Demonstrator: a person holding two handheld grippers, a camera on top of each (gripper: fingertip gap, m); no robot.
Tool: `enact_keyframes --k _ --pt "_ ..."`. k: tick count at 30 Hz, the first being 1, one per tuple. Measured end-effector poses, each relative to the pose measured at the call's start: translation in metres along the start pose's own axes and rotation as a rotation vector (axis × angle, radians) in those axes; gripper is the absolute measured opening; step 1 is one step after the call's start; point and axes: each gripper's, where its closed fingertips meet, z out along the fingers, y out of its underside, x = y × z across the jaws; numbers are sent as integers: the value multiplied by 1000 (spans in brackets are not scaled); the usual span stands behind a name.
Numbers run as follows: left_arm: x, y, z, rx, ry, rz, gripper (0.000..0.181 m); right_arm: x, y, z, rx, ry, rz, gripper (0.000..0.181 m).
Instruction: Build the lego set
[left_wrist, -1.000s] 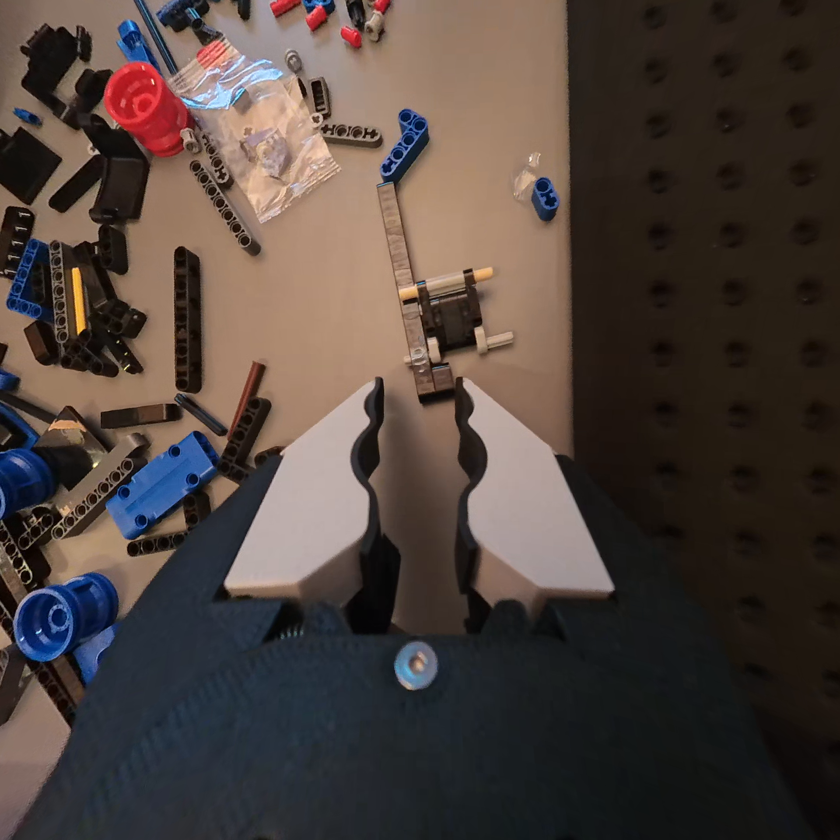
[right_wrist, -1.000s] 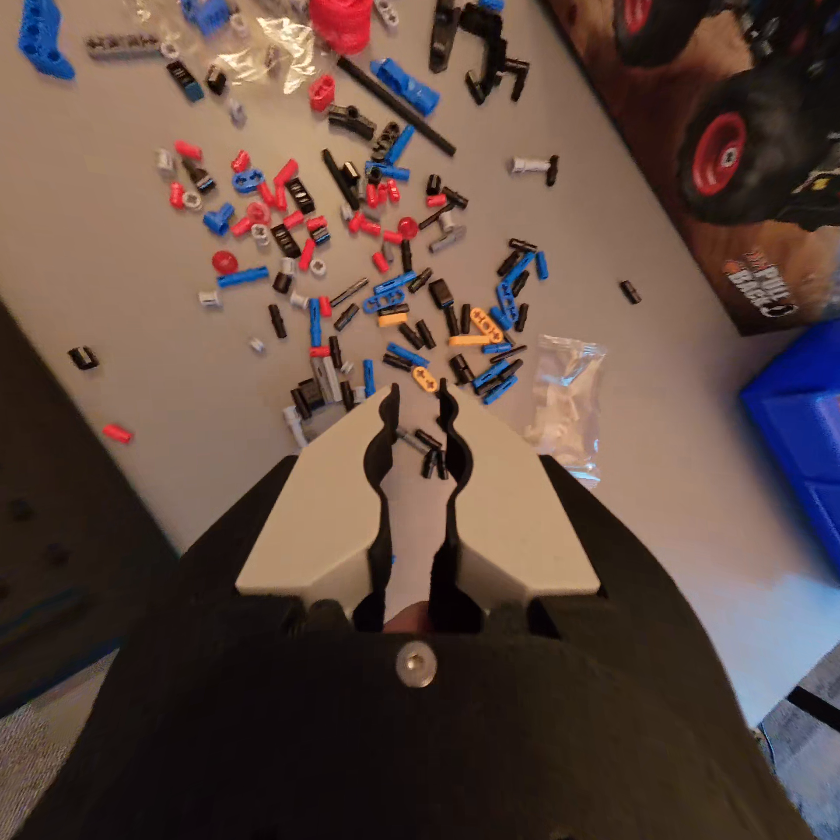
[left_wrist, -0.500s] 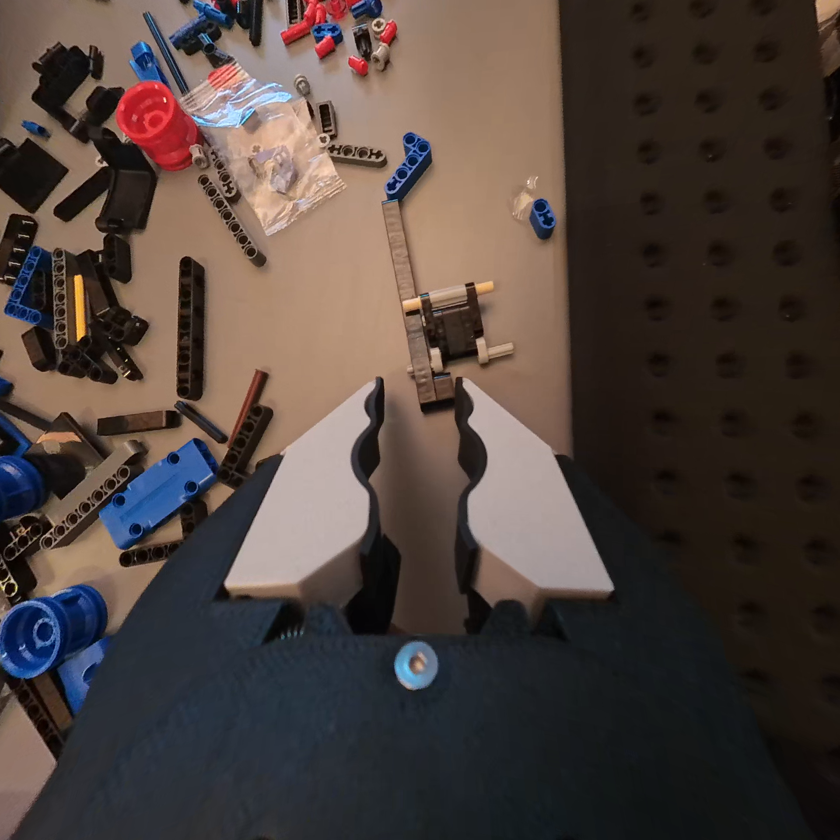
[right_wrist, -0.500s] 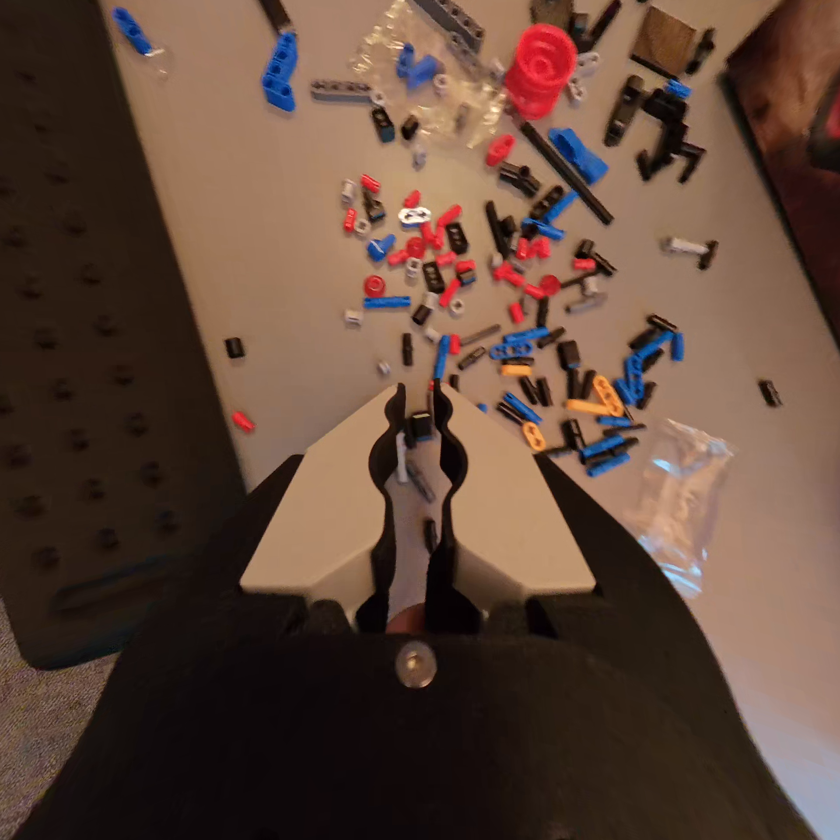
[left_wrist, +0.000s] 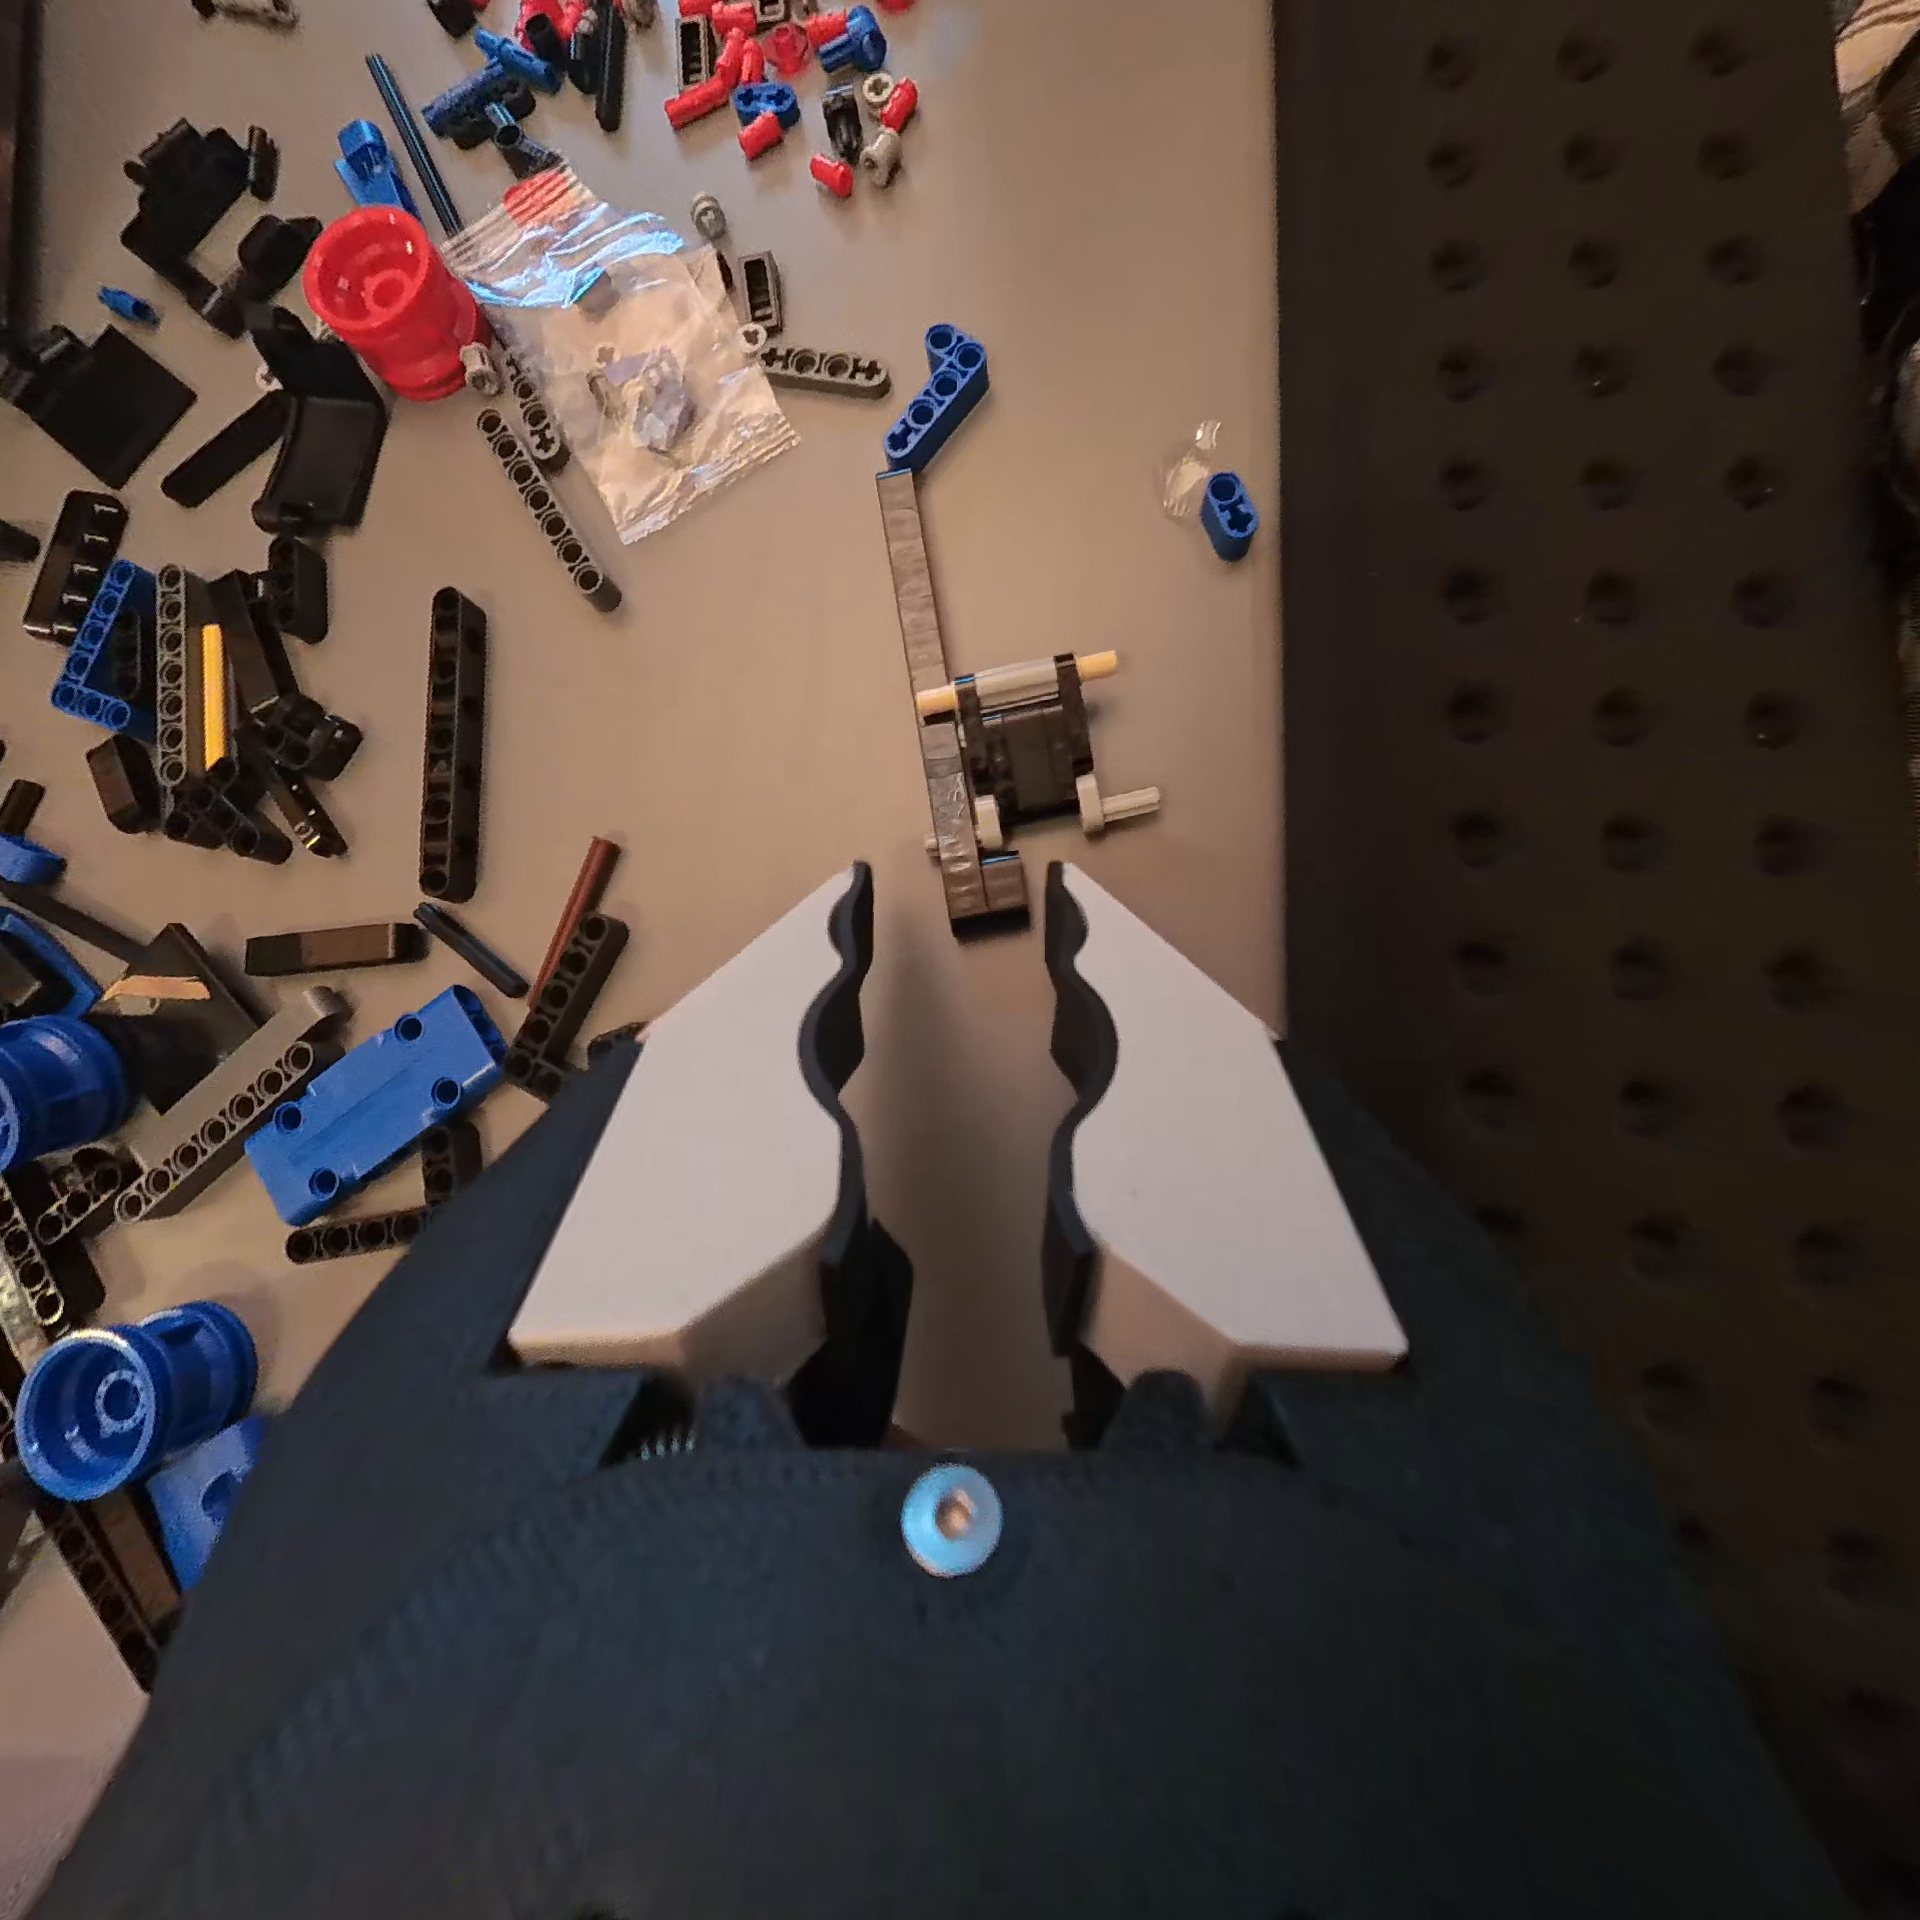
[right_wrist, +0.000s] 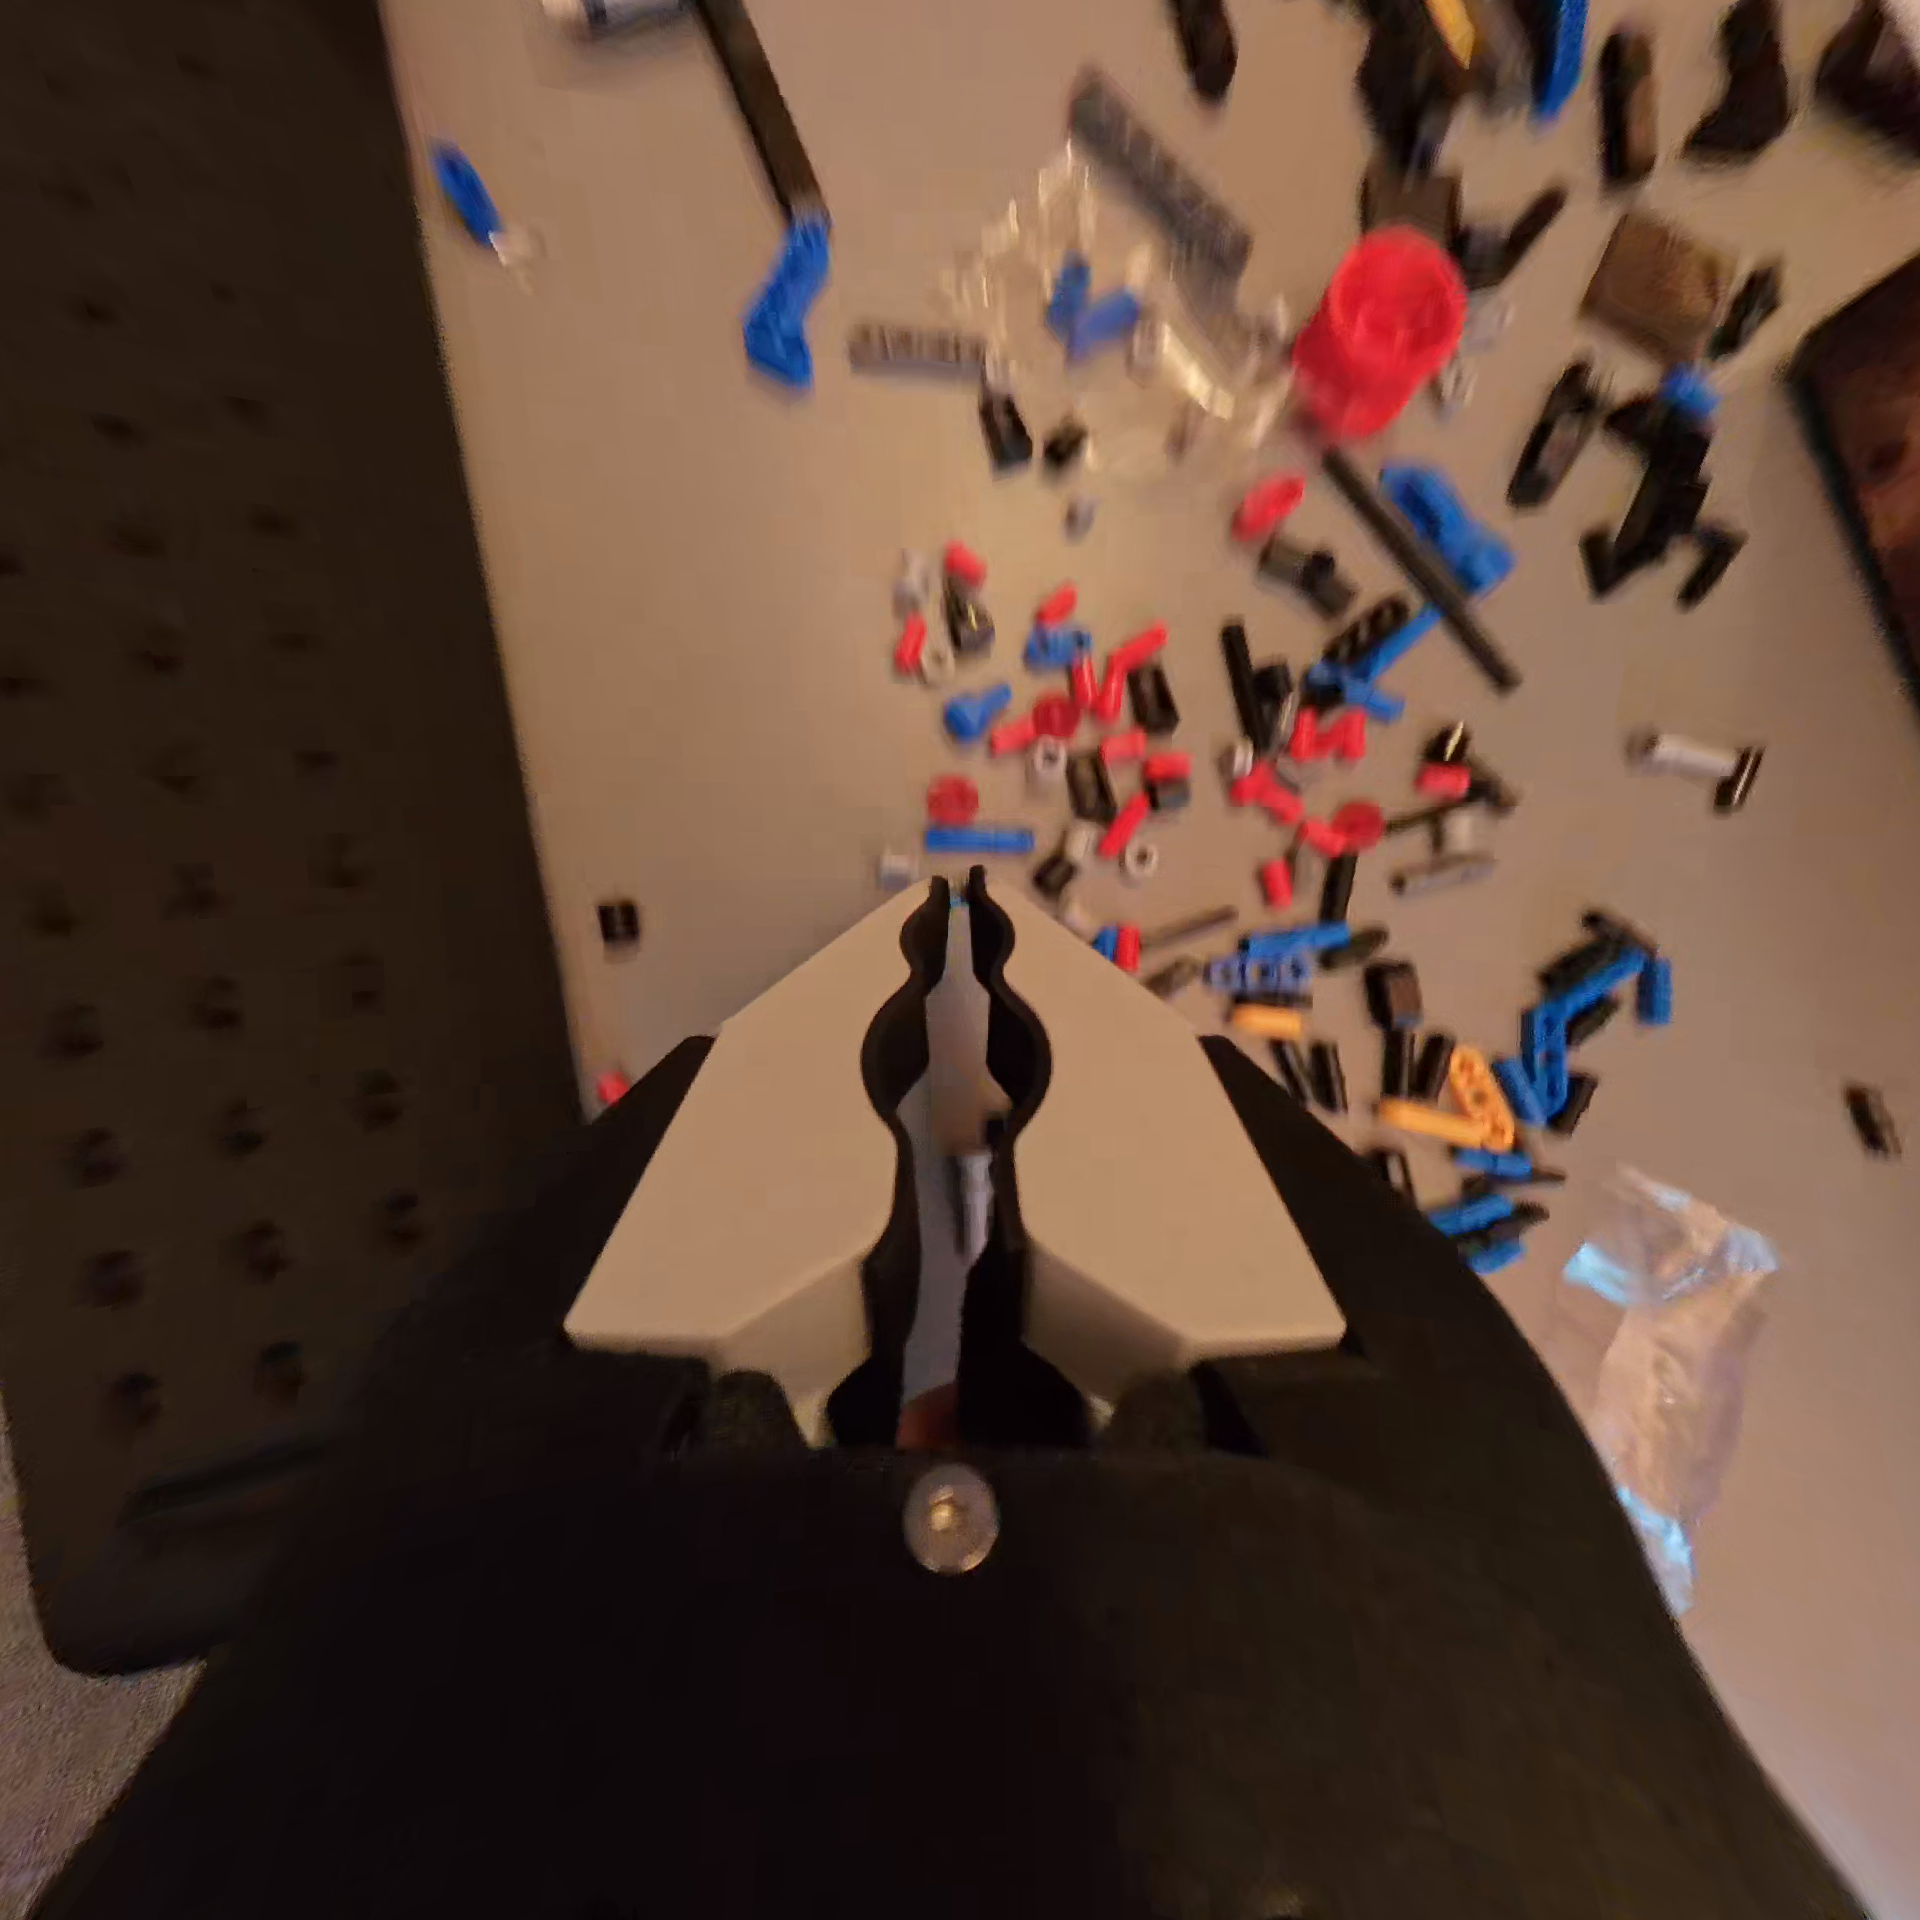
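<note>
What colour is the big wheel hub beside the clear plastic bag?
Red. The wheel hub shows best in the left wrist view, touching the bag.

A pale grey-beige surface (left_wrist: 727, 644) fills most of both views, lit by warm, dim light that gives it a tan cast. Along 1 edge lies a dark panel (left_wrist: 1579, 727) dotted with regular rows of small round holes (a pegboard-like mat, its material unclear); it shows in the right wrist view too, blurred, where its near corner ends over grey carpet (right_wrist: 62, 1745). A dark picture-printed box (right_wrist: 1870, 457) sits at the surface's far edge.
</note>
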Motion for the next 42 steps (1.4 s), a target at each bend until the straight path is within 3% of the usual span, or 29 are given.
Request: enact_keyframes --k 6,10,14,26,42 --pt "-2 -2 -2 -2 -82 -109 42 0 -87 30 180 -33 0 3" --pt "4 -5 -2 -4 -123 -194 50 -15 -131 70 168 -134 -50 3" --pt "10 -2 3 -69 -171 -207 51 -26 -156 100 127 -215 -123 3" --pt "12 -3 16 -64 -168 -247 43 -34 -166 132 83 -353 -139 2" --pt "12 -4 16 -21 -148 -214 44 -50 -170 139 67 -507 -98 3"
